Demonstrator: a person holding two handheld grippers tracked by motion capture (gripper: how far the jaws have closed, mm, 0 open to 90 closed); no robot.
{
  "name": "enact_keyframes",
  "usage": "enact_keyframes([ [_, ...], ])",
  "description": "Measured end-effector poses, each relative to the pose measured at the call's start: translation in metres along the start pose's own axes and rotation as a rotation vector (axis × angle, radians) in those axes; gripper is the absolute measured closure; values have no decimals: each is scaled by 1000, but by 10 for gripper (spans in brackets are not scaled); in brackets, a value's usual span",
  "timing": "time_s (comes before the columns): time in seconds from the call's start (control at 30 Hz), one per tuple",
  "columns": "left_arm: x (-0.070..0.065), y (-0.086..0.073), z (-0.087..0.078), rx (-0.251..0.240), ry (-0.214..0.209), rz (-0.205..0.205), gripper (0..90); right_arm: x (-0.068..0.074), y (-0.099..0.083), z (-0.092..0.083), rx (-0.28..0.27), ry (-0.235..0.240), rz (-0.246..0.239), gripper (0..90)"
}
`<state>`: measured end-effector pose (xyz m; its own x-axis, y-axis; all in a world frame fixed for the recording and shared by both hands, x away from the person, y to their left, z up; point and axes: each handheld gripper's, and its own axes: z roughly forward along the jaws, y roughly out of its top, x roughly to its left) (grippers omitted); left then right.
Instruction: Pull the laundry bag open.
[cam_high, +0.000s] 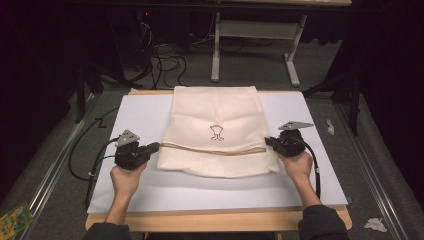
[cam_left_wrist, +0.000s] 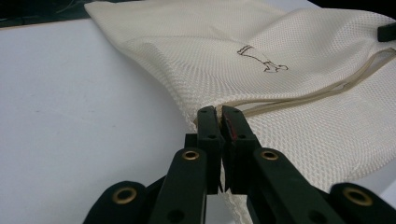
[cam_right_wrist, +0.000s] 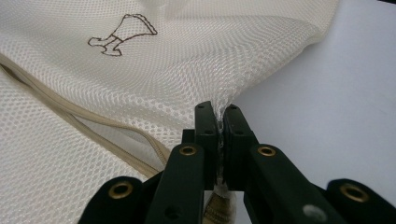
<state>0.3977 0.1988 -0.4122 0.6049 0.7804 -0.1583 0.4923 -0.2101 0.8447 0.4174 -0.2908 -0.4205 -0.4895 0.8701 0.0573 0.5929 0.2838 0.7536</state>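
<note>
We see a cream mesh bag (cam_high: 217, 132) lying flat on a white board (cam_high: 140, 117) on the table. The bag sits in the middle of the board, and its far end reaches the board's far edge. A small brown drawing (cam_high: 216, 132) is in the middle of the bag, and a tan zipper band (cam_high: 215, 149) runs across the bag, just nearer to us than the drawing.

Our left gripper (cam_high: 156, 146) is at the bag's left edge, right where the band ends. In the left gripper view its jaws are squeezed tight on the mesh (cam_left_wrist: 299, 93) there. Our right gripper (cam_high: 268, 142) is at the bag's right edge, at the band's other end. In the right gripper view its jaws pinch a bit of the mesh (cam_right_wrist: 140, 79) too. The bag's near end puffs up a little between the two grippers.
</note>
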Motion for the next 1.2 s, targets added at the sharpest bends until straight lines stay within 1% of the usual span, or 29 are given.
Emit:
enact_keyframes([
  [0.2, -2, -1, 3, 12, -6, 5, 871, -2, -6, 2, 9, 23, 25, 878],
  [0.27, -2, -2, 3, 14, -5, 4, 871, -3, -9, 3, 7, 25, 35, 877],
  [0.37, -2, -4, 4, 18, -5, -2, 871, -3, -11, 5, 20, 26, 37, 875],
  [0.47, -1, -8, 6, 37, -2, -4, 870, -4, -13, 6, 24, 29, 43, 872],
  [0.7, -1, -12, 9, 60, 4, -2, 870, -5, -19, 11, 39, 25, 44, 861],
  [0.77, -2, -14, 10, 68, 7, 4, 869, -5, -21, 12, 47, 22, 52, 856],
  [0.9, -2, -19, 13, 66, 11, -4, 863, -5, -24, 14, 50, 18, 56, 843],
  [0.93, -2, -20, 14, 69, 11, -4, 863, -5, -25, 15, 53, 17, 49, 842],
  [1.03, -3, -21, 16, 85, 18, 6, 863, -5, -25, 15, 58, 14, 48, 841],
  [1.13, -4, -23, 16, 81, 21, 5, 863, -4, -26, 16, 62, 10, 42, 836],
  [1.2, -4, -23, 17, 88, 24, 9, 863, -5, -26, 16, 63, 10, 43, 832],
])
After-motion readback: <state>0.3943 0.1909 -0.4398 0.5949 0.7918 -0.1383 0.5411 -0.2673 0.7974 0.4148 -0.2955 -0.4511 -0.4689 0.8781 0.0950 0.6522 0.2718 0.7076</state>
